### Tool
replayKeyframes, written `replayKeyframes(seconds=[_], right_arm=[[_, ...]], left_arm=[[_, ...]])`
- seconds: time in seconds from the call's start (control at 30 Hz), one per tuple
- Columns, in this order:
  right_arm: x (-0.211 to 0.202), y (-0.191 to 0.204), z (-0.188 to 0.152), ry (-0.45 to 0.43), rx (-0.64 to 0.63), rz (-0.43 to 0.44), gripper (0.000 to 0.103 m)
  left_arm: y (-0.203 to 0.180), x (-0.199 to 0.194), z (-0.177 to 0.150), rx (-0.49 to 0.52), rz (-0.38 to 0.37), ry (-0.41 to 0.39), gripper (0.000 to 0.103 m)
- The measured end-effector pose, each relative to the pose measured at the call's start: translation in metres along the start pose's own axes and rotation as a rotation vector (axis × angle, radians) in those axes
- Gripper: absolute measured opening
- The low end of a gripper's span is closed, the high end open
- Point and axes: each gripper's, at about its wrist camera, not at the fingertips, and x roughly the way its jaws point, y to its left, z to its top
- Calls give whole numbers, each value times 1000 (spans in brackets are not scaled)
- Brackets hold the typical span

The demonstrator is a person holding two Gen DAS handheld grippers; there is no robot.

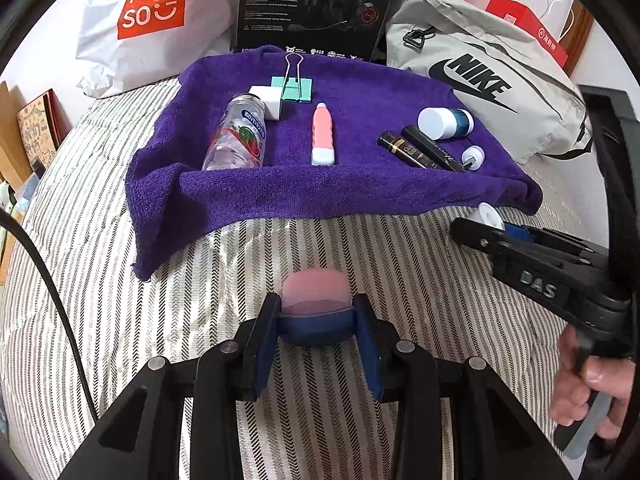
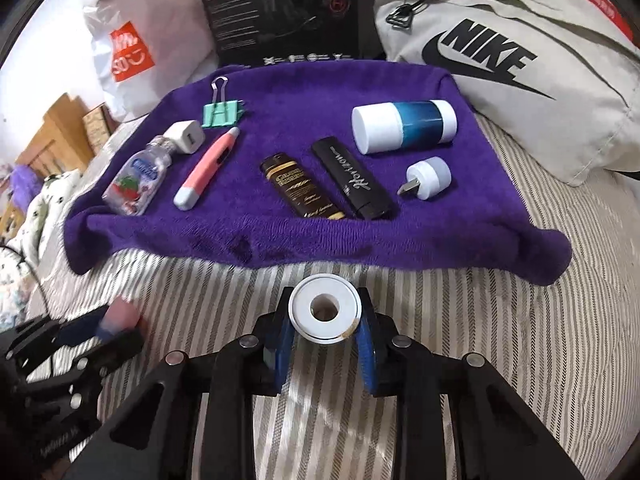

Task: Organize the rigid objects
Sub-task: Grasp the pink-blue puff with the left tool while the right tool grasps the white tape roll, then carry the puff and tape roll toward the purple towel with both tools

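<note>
The striped bedding (image 1: 120, 288) fills the ground beneath both tools, and ahead of them the purple towel (image 2: 304, 92) lies spread with its near hem folded and lumpy. Beyond the towel, cut by the frame's top edge, stand a white shopping bag (image 1: 160, 40), a black box (image 1: 316, 0) and a grey Nike bag (image 2: 520, 92); the small print on the box cannot be read. On the towel, ahead and to the left of the right gripper (image 2: 325, 316), lie a clear bottle (image 2: 136, 180), a white charger cube (image 2: 186, 136) touching its neck, a mint binder clip (image 2: 222, 114) and a pink pen-shaped tool (image 2: 208, 166). Straight ahead sit two dark tubes (image 2: 344, 182) side by side; ahead to the right, a blue-and-white cylinder (image 2: 404, 126) and a small white plug (image 2: 428, 178). The right gripper is closed snugly on a white ring-shaped piece (image 2: 324, 308), its hole facing the camera — what lies behind that face is hidden. The left gripper (image 1: 318, 312) is clamped on a pink-and-blue object (image 1: 316, 300), held just above the bedding short of the towel; only its rounded top shows, so its shape is hard to make out. In the left view a hand (image 1: 592, 392) at the right edge grips the other tool's handle, partly cut off.
</note>
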Motion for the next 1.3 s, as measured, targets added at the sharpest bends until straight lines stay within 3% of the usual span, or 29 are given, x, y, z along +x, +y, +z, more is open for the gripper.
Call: replayKeyframes(seconds=[0.27, 0.77, 1.3], right_arm=[[-35, -9, -18, -30, -49, 53, 28], [-41, -31, -44, 12, -28, 53, 28], [-57, -38, -35, -26, -39, 63, 28]], left_arm=[[2, 0, -1, -2, 2, -2, 35], [2, -13, 1, -1, -16, -25, 35], [-8, -21, 19, 17, 6, -37, 35]])
